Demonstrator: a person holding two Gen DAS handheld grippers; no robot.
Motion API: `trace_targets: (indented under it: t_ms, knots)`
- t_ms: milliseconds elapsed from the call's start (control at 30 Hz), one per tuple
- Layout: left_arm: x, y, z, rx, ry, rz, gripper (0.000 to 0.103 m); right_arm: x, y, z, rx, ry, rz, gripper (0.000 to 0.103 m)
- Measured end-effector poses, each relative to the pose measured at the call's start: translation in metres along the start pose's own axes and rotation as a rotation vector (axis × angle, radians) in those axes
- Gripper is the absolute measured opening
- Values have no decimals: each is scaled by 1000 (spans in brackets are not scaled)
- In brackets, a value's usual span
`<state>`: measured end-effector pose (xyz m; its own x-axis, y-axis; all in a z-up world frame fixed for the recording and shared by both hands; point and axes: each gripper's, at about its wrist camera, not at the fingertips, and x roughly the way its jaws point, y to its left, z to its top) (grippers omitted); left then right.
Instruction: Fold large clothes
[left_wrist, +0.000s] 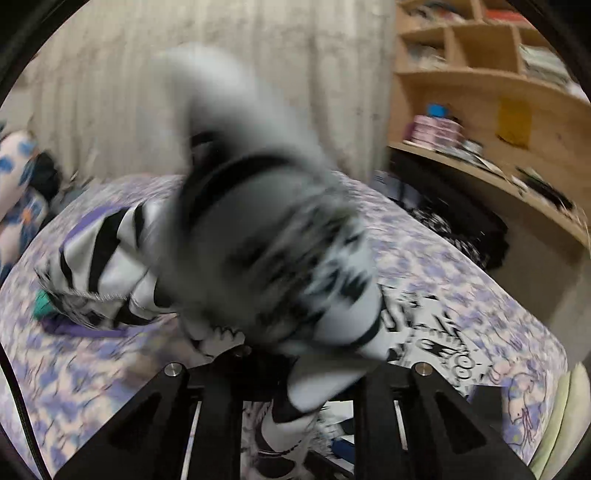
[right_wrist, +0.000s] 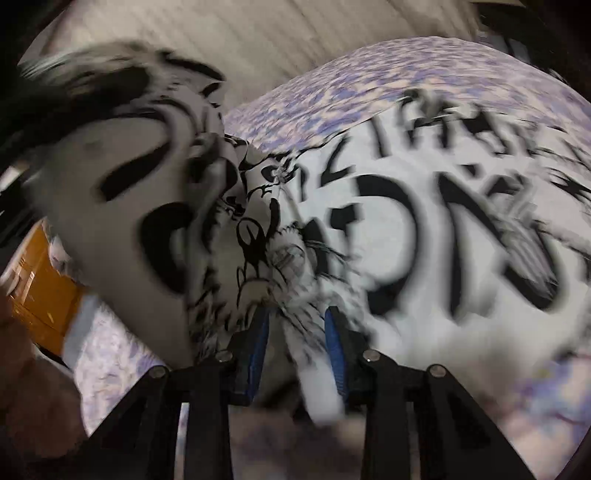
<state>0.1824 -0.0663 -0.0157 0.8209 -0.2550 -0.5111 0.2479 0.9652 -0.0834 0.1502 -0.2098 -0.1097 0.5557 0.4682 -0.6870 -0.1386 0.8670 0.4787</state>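
Note:
A large white garment with black print hangs bunched and blurred right in front of my left gripper. The jaws are hidden under the cloth, which is lifted above the bed, so the grip reads as shut on it. More of the garment lies flat on the sheet to the right. In the right wrist view the garment spreads over the bed, with a raised fold at the left. My right gripper is shut on a cloth edge between its blue pads.
The bed has a purple flowered sheet. A black-and-white striped cloth and a teal item lie at its left. Dark clothes sit at the far right edge. A wooden shelf unit and a pale curtain stand behind.

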Motion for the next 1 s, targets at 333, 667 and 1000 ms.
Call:
trace_targets:
  t_ms: [333, 667, 1000]
  knots:
    - [83, -135, -53, 253, 156, -98, 15, -120, -128, -8, 274, -198, -401, 32]
    - [104, -140, -77, 295, 264, -112, 23, -114, -150, -3, 316, -155, -387, 32]
    - [32, -81, -42, 102, 297, -277, 78, -114, -130, 49, 227, -154, -232, 66]
